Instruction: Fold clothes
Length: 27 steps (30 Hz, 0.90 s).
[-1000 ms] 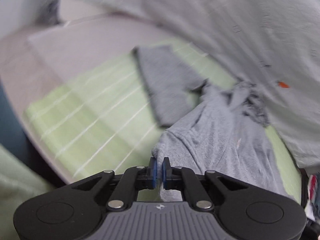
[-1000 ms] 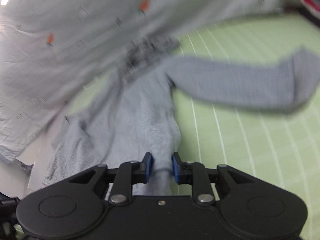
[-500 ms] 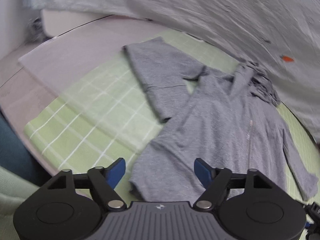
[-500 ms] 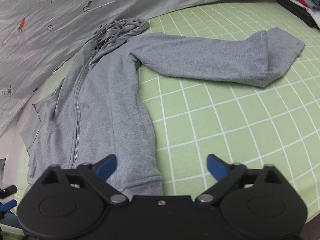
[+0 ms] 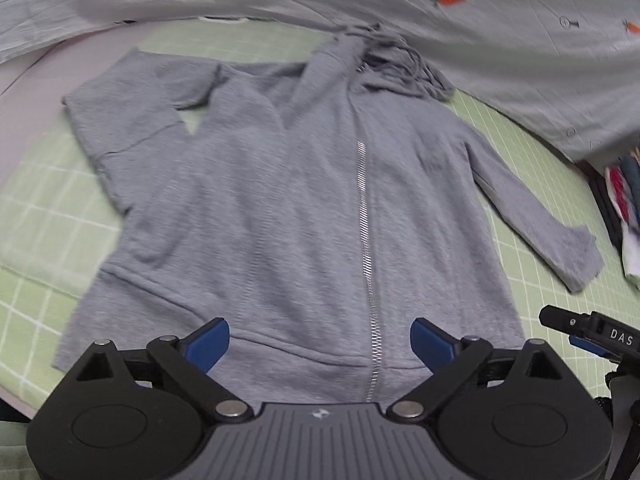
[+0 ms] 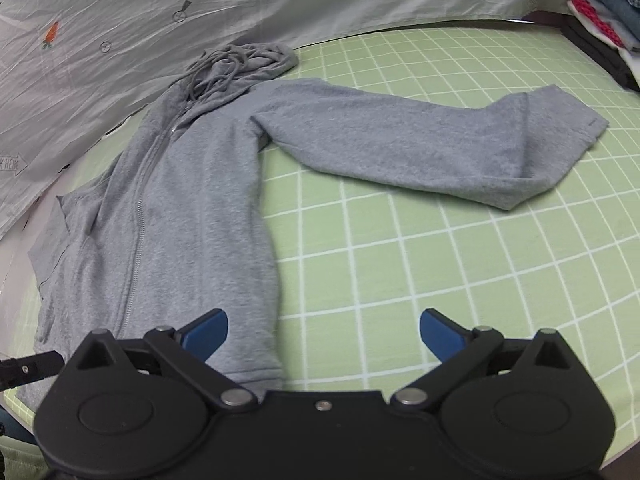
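The grey zip hoodie (image 5: 304, 208) is lying spread out flat, front up and zipped, on the green checked sheet (image 6: 460, 264), with its hem at the near edge just under both grippers. Nothing is folded yet: the laying-out looks done, and every fold is still waiting. One sleeve (image 6: 420, 148) is stretching out sideways across the sheet, well clear of the body; the other sleeve (image 5: 132, 120) is already doubling back on itself near the shoulder, more by accident than as a proper fold. The hood (image 6: 244, 64) is sitting bunched at the top with its drawstring tangled on it, so it will probably need smoothing before it goes flat.

The left gripper (image 5: 320, 342) is hovering over the hem with its jaws having just been opening, now standing wide with nothing between them. The right gripper (image 6: 323, 332) is hanging over the hem's other corner, its jaws also just opened wide and gripping nothing (the cloth is lying beneath, not pinched).

Around the work, a pale sheet printed with carrots (image 6: 132, 36) is draping along the far side, touching the hood and likely crowding any fold towards it. A stack of folded clothes (image 6: 600, 4) is sitting at the far corner, well apart from the hoodie
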{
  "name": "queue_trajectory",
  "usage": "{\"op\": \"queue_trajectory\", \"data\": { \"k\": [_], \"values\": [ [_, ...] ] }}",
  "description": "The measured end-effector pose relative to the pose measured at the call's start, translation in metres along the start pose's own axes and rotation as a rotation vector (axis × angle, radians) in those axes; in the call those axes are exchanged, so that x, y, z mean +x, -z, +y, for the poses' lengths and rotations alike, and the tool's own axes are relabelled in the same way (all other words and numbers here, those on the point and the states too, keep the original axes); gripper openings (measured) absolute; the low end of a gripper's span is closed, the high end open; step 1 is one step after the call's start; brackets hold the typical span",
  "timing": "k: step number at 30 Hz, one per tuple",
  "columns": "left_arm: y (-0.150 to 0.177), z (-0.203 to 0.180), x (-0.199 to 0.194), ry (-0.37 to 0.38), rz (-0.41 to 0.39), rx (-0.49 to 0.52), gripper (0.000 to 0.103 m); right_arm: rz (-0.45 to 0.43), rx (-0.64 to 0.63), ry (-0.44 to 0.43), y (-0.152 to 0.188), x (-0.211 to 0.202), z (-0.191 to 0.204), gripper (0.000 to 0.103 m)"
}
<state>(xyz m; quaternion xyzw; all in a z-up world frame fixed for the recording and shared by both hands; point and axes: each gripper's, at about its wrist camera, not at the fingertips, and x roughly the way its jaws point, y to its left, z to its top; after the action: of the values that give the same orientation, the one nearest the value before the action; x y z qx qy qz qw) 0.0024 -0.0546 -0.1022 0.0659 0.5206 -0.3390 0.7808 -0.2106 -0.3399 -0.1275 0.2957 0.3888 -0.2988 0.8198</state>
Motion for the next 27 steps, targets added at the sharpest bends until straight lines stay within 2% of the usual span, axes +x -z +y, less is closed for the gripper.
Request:
{"op": "queue_trajectory", "data": {
  "k": [8,13,18,23,27],
  "values": [
    [-0.006,-0.056,0.032,0.029,0.054,0.017,0.100,0.005,0.026,0.019,-0.012,-0.009,-0.052,0.103],
    [-0.005,-0.098,0.051,0.023,0.053,0.019,0.100,0.014,0.057,0.039,-0.026,-0.012,-0.101,0.103],
    [-0.004,-0.113,0.074,-0.003,0.082,-0.085,0.101,0.017,0.109,0.052,-0.044,-0.006,-0.154,0.103],
    [-0.002,-0.123,0.084,-0.086,0.064,-0.152,0.103,-0.002,0.110,0.068,-0.067,0.009,-0.201,0.103],
    [-0.002,-0.133,0.089,-0.173,0.051,-0.163,0.103,-0.027,0.110,0.049,-0.091,0.025,-0.232,0.103]
  ]
}}
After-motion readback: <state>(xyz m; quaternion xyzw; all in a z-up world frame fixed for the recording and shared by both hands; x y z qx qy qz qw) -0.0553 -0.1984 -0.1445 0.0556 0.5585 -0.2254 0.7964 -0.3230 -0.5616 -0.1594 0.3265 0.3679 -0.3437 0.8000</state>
